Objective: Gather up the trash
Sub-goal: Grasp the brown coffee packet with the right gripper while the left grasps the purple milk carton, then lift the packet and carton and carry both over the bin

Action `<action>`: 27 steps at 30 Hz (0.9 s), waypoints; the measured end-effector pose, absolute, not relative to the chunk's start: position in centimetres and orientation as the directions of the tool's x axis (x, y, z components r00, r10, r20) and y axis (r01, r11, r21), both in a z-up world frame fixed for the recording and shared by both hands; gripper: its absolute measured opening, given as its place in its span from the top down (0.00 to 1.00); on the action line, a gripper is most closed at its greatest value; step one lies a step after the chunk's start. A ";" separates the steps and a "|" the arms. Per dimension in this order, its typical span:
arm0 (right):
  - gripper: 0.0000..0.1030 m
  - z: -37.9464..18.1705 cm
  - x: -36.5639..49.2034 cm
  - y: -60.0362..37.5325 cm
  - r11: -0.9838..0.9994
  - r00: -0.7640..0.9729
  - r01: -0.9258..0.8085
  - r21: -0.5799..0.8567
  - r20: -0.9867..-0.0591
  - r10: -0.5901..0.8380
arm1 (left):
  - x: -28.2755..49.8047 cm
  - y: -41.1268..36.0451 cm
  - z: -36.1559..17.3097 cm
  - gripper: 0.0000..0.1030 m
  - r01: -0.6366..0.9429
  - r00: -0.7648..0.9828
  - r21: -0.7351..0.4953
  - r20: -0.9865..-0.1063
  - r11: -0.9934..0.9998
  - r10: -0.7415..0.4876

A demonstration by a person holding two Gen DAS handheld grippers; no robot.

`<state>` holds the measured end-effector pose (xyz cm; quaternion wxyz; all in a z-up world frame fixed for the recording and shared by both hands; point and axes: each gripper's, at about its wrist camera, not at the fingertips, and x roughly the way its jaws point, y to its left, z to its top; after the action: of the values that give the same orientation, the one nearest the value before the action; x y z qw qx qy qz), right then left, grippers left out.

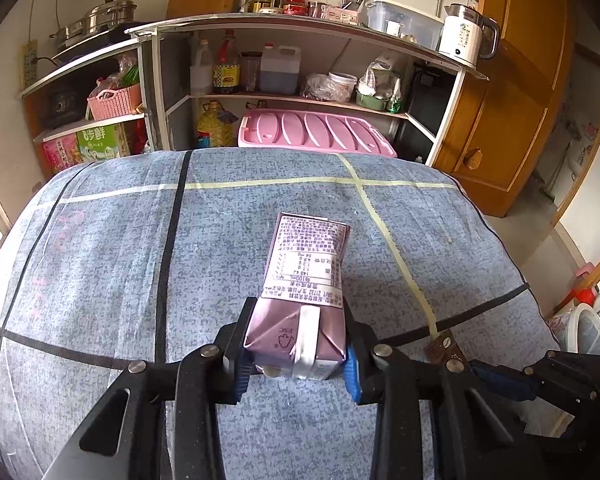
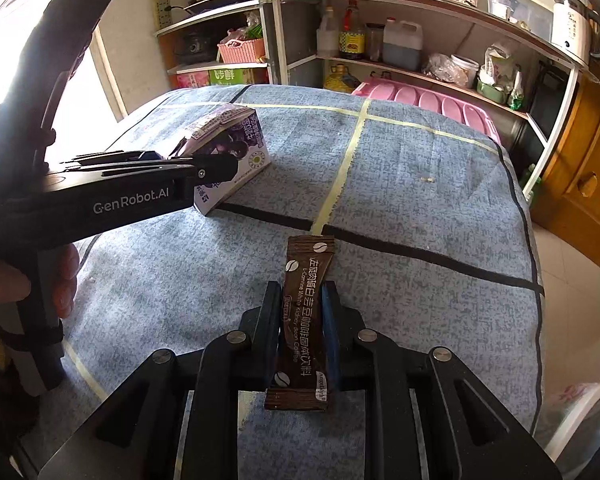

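I am holding the left claw (image 1: 296, 354) around the near end of the purple drink carton (image 1: 306, 280), its pads pressing both sides while the carton is lying on the blue patterned counter (image 1: 100, 248), pointing toward twelve o'clock. My right claw (image 2: 302, 320) is pinching the brown coffee sachet (image 2: 304, 320) lengthwise, jaws narrow. In the right wrist view the carton is sitting at ten o'clock from the sachet.

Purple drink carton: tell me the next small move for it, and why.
Probably lift it. The left hand-held gripper has its pads against both sides of the purple drink carton, which lies on the blue tablecloth. The right hand-held gripper already pinches the brown coffee sachet.
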<state>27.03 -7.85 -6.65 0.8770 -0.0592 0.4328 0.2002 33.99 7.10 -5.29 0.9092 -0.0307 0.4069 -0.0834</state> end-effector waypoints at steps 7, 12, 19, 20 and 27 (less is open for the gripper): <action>0.80 -6.5 26.8 -8.1 0.921 0.557 -0.385 0.064 -0.779 0.287 | 32.8 7.3 -4.5 0.65 0.118 0.660 -0.127 -0.731 0.985 -0.174; 0.80 -5.9 26.0 -8.6 0.927 0.566 -0.364 0.088 -0.770 0.295 | 31.1 7.1 -3.1 0.65 0.125 0.671 -0.119 -0.721 0.985 -0.172; 0.80 -3.5 23.6 -9.6 0.933 0.605 -0.343 0.110 -0.734 0.308 | 27.6 5.5 -0.7 0.65 0.162 0.690 -0.111 -0.697 0.981 -0.193; 0.80 -3.1 23.2 -9.9 0.935 0.610 -0.338 0.111 -0.730 0.307 | 27.1 5.3 -0.5 0.65 0.164 0.692 -0.113 -0.694 0.980 -0.196; 0.80 -0.6 19.9 -12.5 0.944 0.656 -0.306 0.122 -0.692 0.302 | 22.8 2.7 2.6 0.65 0.219 0.721 -0.094 -0.654 0.971 -0.227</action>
<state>19.86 -12.49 -0.56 0.9099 -0.0028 0.3798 0.1669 22.77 2.71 2.59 0.9277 -0.0050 0.3534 -0.1202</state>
